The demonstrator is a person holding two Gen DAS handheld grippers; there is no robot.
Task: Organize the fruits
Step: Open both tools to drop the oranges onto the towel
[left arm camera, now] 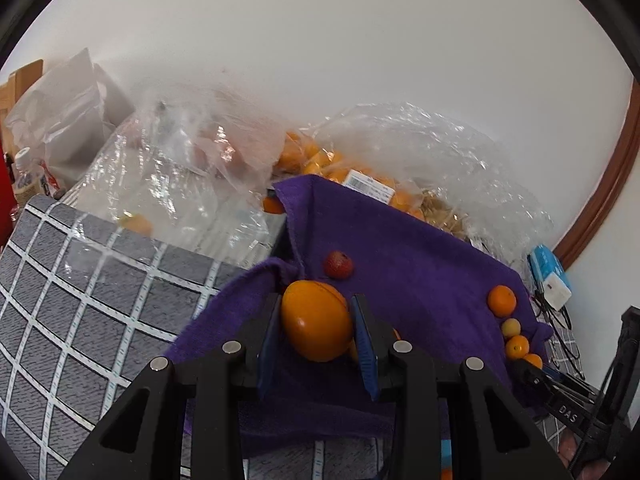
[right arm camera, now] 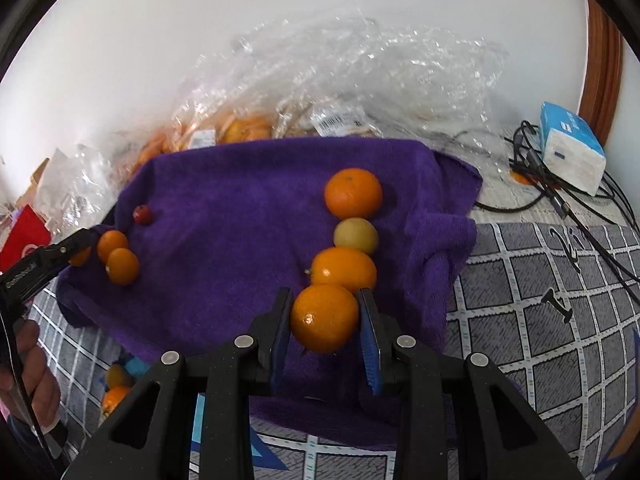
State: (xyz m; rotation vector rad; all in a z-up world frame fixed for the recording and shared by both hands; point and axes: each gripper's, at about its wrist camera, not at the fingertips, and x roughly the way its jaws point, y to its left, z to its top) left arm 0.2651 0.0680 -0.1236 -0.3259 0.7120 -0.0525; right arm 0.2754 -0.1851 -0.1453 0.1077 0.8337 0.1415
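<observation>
Gripping one orange fruit (right arm camera: pixel 324 318) between the right gripper (right arm camera: pixel 325 320) jaws, low over the purple towel (right arm camera: pixel 224 200) at the near end of a row of fruits (right arm camera: pixel 352 220), probably to lengthen this line; nearly round, so showing no clear long axis. Pinching an oval orange fruit (left arm camera: pixel 316 320) in the left gripper (left arm camera: pixel 316 322), long axis tilting up toward the left, just before a small red fruit (left arm camera: pixel 338 265). Lying behind the towel: clear plastic bags (left arm camera: pixel 400 148) with more fruit, apparently the supply.
</observation>
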